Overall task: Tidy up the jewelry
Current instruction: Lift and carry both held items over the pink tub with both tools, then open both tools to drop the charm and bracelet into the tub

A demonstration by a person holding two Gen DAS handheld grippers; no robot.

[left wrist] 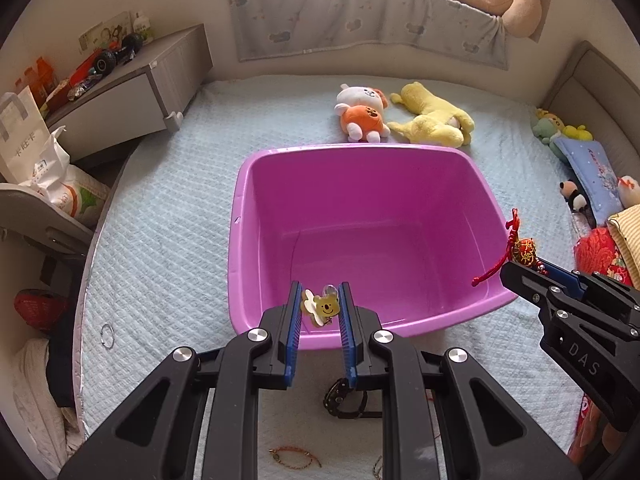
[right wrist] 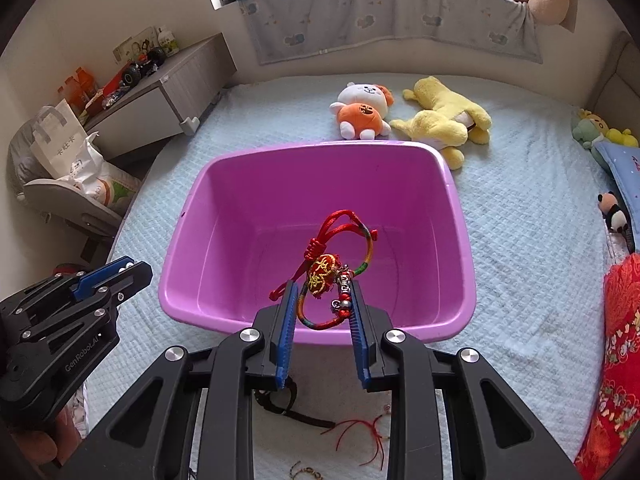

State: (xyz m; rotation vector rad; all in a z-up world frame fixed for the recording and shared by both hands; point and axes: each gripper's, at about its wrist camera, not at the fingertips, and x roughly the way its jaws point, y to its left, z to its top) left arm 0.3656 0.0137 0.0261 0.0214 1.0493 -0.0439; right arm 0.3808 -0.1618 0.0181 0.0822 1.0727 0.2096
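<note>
The left hand-held gripper pinches a small yellow bear-face charm with a white flower just above the near rim of the purple rectangular plastic tub on the bed. The right hand-held gripper clamps a red and multicoloured woven cord bracelet with silver beads over the tub's near edge. A dark wristwatch lies on the quilt near that tub.

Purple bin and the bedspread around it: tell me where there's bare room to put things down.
The purple bin is empty inside. Bare bedspread lies left and right of it. Crowded: plush toys behind, bracelets in front.
</note>
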